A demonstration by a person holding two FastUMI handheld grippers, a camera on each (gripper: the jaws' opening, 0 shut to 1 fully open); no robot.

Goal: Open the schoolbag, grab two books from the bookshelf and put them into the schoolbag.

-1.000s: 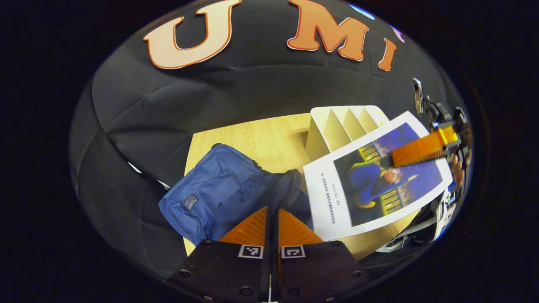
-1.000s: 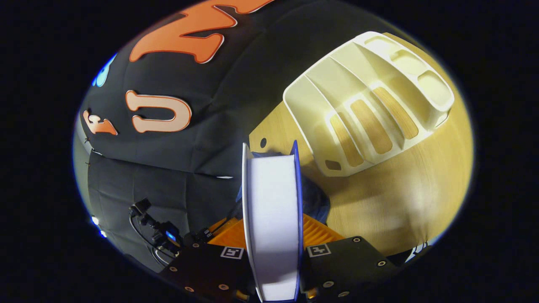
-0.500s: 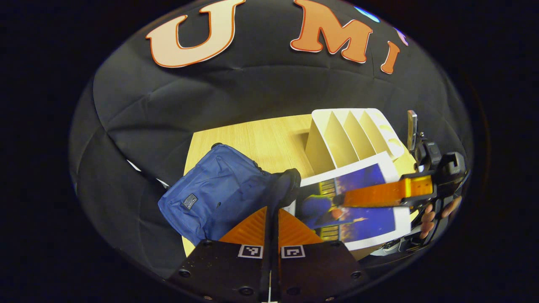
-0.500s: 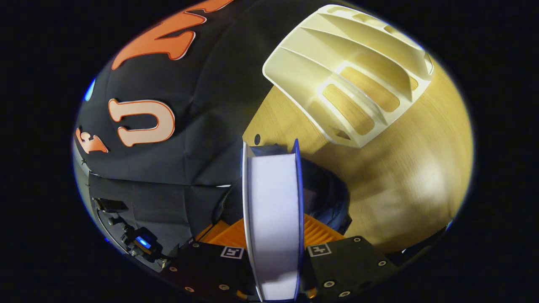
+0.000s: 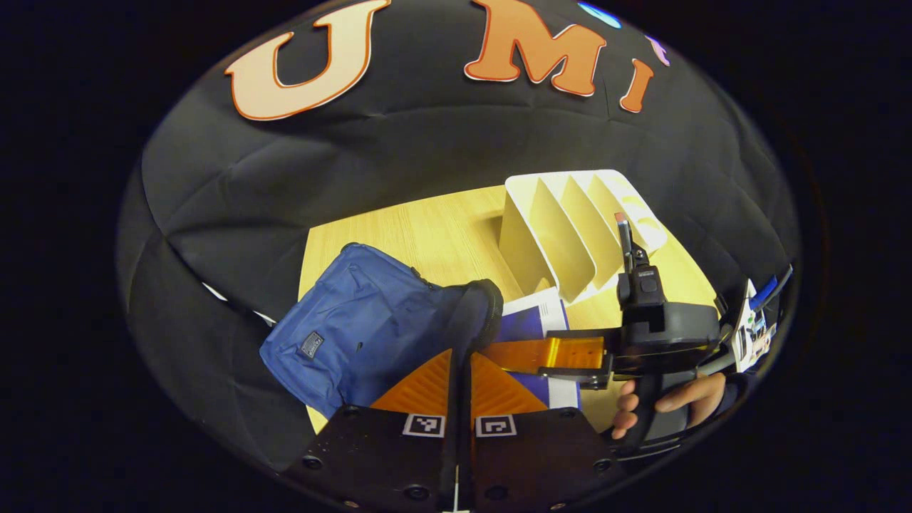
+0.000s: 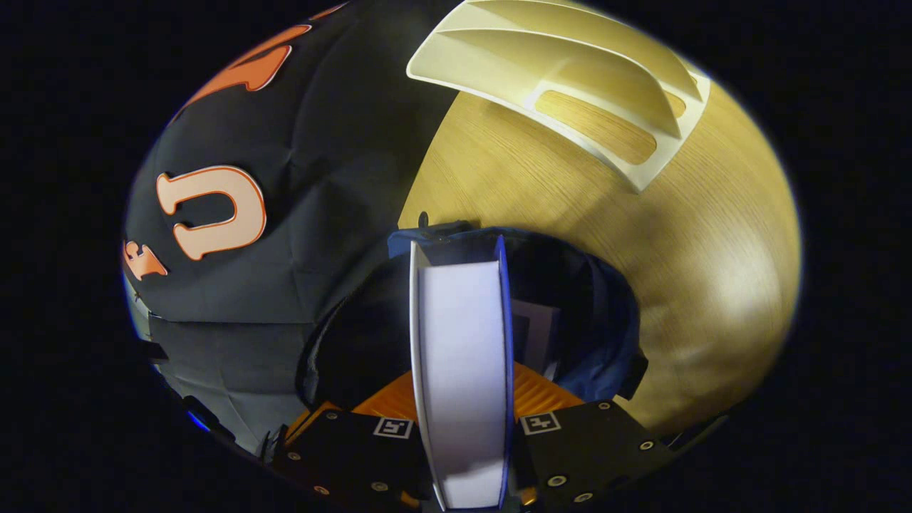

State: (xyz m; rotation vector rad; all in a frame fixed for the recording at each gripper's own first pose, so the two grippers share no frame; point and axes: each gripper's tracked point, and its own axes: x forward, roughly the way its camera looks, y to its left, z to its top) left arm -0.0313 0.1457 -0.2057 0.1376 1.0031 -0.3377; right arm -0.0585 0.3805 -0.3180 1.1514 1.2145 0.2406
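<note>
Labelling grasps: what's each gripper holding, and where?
Right gripper: book, clamped across its covers. Left gripper: pinching the schoolbag at its opening's rim.

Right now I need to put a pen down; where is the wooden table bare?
Bare wood lies between the blue fabric schoolbag and the cream slotted bookshelf, toward the wall. It is crowded at the bag's mouth, where the right gripper pushes in the white-edged book.

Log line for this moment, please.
phase: inserting book | right gripper: shut on white-and-blue book entering open blue fabric schoolbag | left gripper: shut on schoolbag rim
</note>
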